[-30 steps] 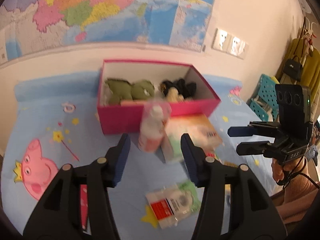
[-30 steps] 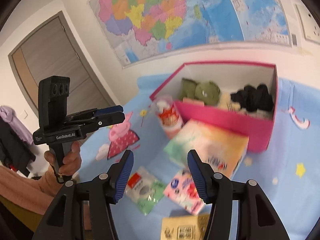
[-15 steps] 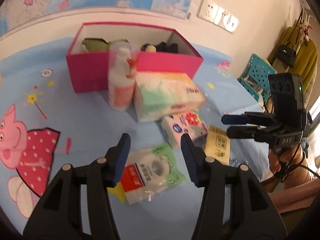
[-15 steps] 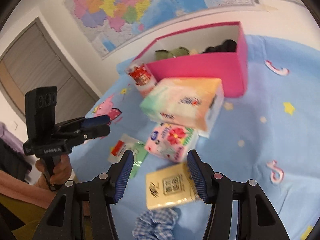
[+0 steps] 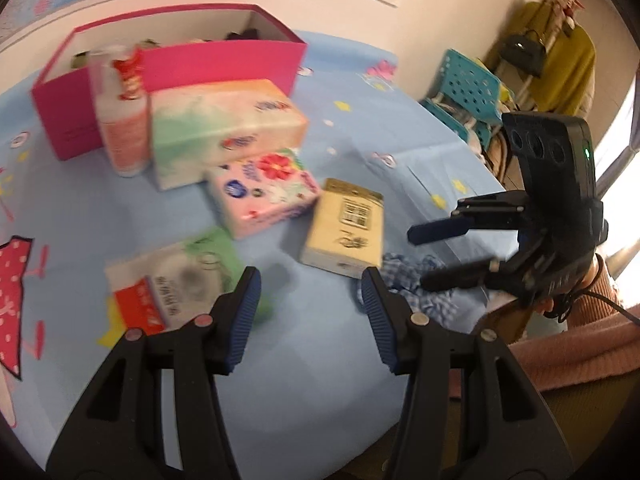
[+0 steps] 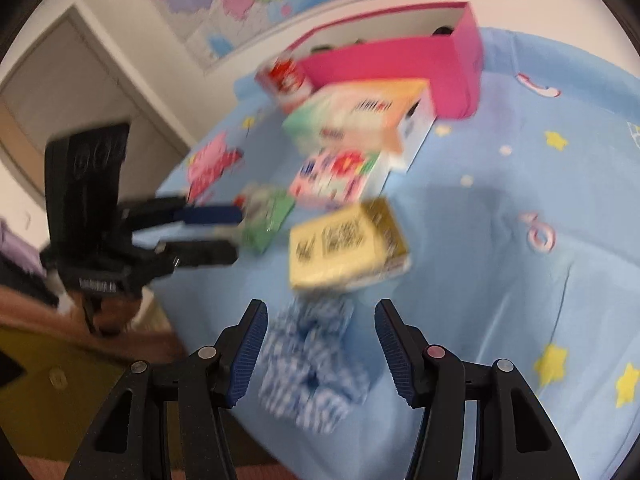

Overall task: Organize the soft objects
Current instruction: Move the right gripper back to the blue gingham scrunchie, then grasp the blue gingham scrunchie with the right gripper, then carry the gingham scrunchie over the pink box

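Lying crumpled — blue-checked scrunchie [image 6: 314,364], blurred

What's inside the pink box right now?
Over the pink box rim only a dark soft thing shows at its back; the front wall and bottle cover the rest.

Black plastic tongs [image 5: 312,316], ribbed blue pads [image 5: 244,316], silver screws; other tongs [image 6: 320,344] same. Green light, black cable, ribbed pink sleeve [image 5: 576,344].
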`<act>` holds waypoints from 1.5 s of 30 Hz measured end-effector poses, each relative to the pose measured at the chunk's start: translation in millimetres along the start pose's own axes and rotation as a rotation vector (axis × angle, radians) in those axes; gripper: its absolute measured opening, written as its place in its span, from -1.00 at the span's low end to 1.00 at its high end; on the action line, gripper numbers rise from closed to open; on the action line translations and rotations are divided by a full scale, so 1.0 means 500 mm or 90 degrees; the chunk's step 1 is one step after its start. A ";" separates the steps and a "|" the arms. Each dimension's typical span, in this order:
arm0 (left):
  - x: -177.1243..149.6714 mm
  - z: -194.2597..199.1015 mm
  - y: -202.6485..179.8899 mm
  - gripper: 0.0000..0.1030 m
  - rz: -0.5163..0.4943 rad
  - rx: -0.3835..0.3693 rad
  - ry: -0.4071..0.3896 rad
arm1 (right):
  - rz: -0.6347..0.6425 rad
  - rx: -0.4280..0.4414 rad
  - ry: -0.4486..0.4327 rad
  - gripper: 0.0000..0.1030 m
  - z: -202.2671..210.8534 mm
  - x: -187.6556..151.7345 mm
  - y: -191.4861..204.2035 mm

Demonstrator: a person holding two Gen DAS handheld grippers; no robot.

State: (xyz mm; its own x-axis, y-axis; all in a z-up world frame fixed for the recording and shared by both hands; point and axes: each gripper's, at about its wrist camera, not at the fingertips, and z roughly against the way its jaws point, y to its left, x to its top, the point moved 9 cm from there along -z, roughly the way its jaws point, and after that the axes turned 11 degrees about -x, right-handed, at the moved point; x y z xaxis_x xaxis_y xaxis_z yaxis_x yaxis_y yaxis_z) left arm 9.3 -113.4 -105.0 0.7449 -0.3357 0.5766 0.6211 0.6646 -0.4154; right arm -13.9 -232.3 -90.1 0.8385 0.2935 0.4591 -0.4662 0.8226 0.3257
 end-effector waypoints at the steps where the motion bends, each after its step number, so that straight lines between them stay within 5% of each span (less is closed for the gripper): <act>1: -0.001 -0.004 -0.004 0.05 0.000 -0.005 0.003 | 0.016 -0.012 0.007 0.07 -0.004 -0.011 0.006; 5: -0.006 -0.017 -0.019 0.05 -0.001 -0.018 0.016 | 0.045 -0.040 0.020 -0.11 -0.026 -0.037 0.016; 8: -0.012 -0.021 -0.027 0.05 0.001 -0.027 0.024 | 0.042 -0.043 0.014 -0.63 -0.028 -0.041 0.015; 11: -0.018 -0.021 -0.038 0.05 0.004 -0.045 0.028 | 0.017 -0.004 -0.001 -0.79 -0.010 -0.038 0.015; 15: -0.021 -0.020 -0.062 0.05 0.012 -0.114 0.037 | -0.007 0.061 -0.031 -0.82 0.039 -0.027 0.029; 22: 0.004 -0.003 -0.100 0.05 -0.007 -0.170 0.023 | -0.017 0.060 -0.108 -0.82 0.122 0.028 0.016; 29: 0.101 0.015 -0.097 0.03 -0.043 -0.130 -0.028 | 0.006 0.040 -0.176 -0.82 0.130 0.148 0.010; 33: 0.169 0.011 -0.070 -0.32 -0.039 -0.102 -0.044 | 0.016 0.031 -0.208 -0.82 0.120 0.223 -0.003; 45: 0.369 0.013 0.053 -0.55 0.016 -0.024 -0.088 | 0.027 0.002 -0.261 -0.82 0.085 0.441 -0.060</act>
State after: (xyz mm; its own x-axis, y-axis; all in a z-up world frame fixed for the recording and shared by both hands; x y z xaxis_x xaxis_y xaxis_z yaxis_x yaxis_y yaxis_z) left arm 161.5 -153.4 -5.3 0.7211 -0.2229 0.6560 0.6136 0.6453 -0.4551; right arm 173.2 -212.8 36.6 0.6372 0.1085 0.7630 -0.4993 0.8123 0.3015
